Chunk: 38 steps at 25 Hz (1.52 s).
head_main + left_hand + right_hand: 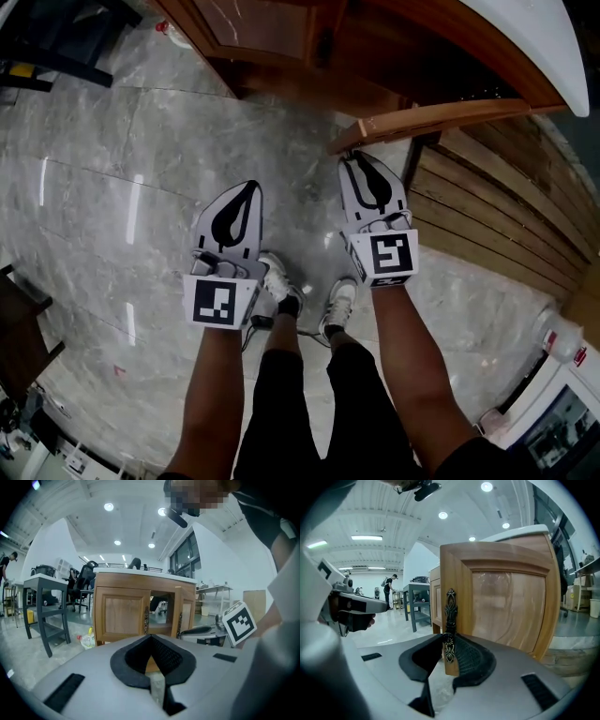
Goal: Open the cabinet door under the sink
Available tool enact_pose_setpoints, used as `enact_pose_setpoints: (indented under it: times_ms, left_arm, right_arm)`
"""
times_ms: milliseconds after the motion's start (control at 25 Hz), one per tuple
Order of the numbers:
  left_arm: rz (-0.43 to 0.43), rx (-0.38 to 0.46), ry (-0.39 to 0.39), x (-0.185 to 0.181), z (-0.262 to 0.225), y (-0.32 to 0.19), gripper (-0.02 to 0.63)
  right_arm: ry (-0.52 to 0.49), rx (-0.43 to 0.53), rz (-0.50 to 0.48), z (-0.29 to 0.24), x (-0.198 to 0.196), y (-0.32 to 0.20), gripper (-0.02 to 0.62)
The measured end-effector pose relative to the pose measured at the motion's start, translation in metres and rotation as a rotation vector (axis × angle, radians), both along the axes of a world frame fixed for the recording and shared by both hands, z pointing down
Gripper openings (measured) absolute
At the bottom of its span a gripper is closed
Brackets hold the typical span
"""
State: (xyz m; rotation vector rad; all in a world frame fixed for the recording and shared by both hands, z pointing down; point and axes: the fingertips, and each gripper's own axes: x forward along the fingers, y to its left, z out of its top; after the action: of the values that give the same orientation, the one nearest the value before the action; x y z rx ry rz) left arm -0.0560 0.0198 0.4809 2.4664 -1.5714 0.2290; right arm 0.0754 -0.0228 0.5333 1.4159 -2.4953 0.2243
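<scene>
The wooden cabinet (123,616) stands under the white sink (553,37), one door (511,602) swung out over the marble floor (112,187). The right tongs (450,641) pinch the door's ornate metal handle (450,611). Beside them, the left tongs (150,641) hang empty, tips together.

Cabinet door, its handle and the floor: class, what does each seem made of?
The cabinet door: wood, or wood veneer, with visible grain and light sheen. The handle: probably cast metal, dark antique finish, ornate relief. The floor: polished grey stone or marble-look tile, veined, reflecting lights.
</scene>
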Motion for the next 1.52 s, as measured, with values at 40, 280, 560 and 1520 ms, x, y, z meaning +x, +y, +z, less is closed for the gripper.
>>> enact_pose_setpoints:
  times_ms: [40,280,560,1520]
  left_arm:
    - [-0.005,-0.002,0.003,0.003,0.001,0.005,0.018]
    - [-0.022,-0.024,-0.002,0.019,0.008,0.033,0.018]
    - [-0.012,-0.035,-0.016,0.044,0.012,0.056,0.018]
    - [0.077,-0.079,-0.021,0.107,0.011,0.076,0.018]
  right_arm:
    - [-0.003,-0.001,-0.020,0.000,0.003,0.005,0.091]
    - [-0.006,0.000,-0.121,0.000,0.021,0.041,0.091]
    - [-0.039,0.035,-0.215,-0.005,0.049,0.076,0.092]
    - [-0.019,0.033,-0.094,-0.006,0.165,0.133,0.103]
